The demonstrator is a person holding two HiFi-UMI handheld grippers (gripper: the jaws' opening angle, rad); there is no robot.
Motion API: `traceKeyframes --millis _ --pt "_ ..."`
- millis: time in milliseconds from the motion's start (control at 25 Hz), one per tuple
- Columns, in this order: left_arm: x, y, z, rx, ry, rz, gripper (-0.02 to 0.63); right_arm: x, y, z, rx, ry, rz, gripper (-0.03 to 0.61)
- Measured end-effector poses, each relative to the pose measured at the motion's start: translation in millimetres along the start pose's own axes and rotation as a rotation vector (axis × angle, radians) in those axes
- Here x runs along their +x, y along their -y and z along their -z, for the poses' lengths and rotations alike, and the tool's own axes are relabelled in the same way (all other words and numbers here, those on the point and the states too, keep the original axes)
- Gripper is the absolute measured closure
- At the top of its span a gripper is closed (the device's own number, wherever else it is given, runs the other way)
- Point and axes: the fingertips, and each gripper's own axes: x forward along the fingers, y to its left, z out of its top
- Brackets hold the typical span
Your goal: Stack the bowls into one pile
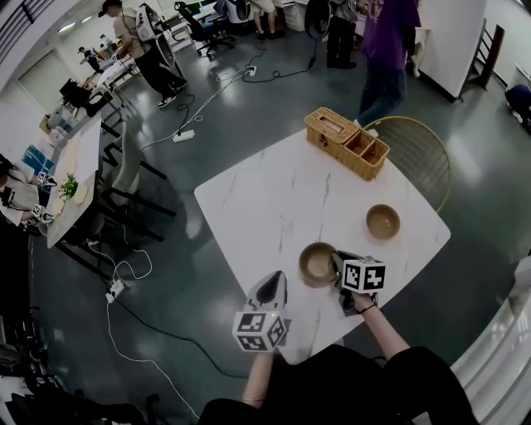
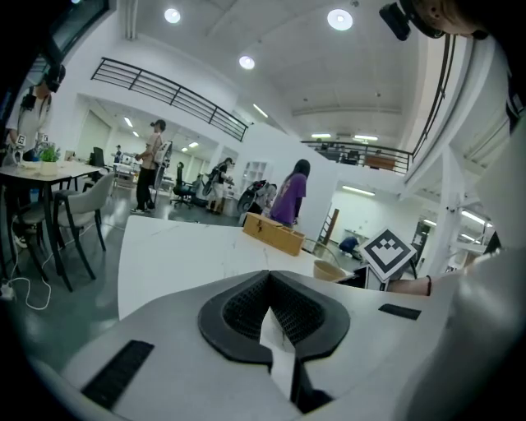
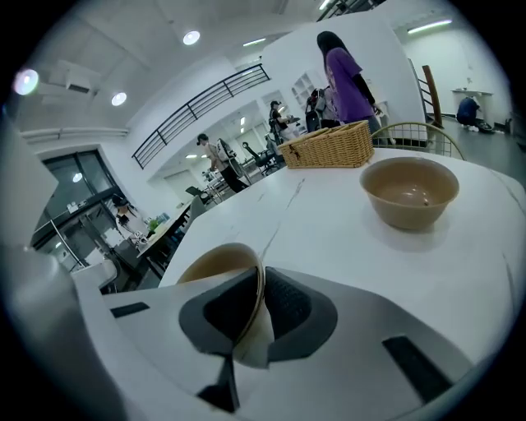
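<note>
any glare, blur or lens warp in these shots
Head view: strong fisheye, floor curving round the table. Left gripper view: ceiling lights blown out white, black vignette at the edges. Right gripper view: near bowl soft at its rim between the jaws, far bowl crisp.

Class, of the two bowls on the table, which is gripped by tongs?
The bowl nearest the person: the right tongs pinch its rim. The other bowl, nearer the basket, stands free.

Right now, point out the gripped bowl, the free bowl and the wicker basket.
gripped bowl (image 3: pixel 218 261), right gripper view, inner wall.
free bowl (image 3: pixel 408 191), right gripper view, inner wall.
wicker basket (image 3: pixel 329 152), right gripper view, woven side.
</note>
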Motion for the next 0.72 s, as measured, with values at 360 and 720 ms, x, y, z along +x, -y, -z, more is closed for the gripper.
traceKeyframes --millis 360,720 --pt "14 17 -2 0.019 -0.010 0.038 0.600 -21 11 -14 0.073 0.044 -0.039 0.545" --pt "36 38 -12 0.052 -0.011 0.089 0.600 -45 37 -46 0.098 0.124 -0.025 0.545"
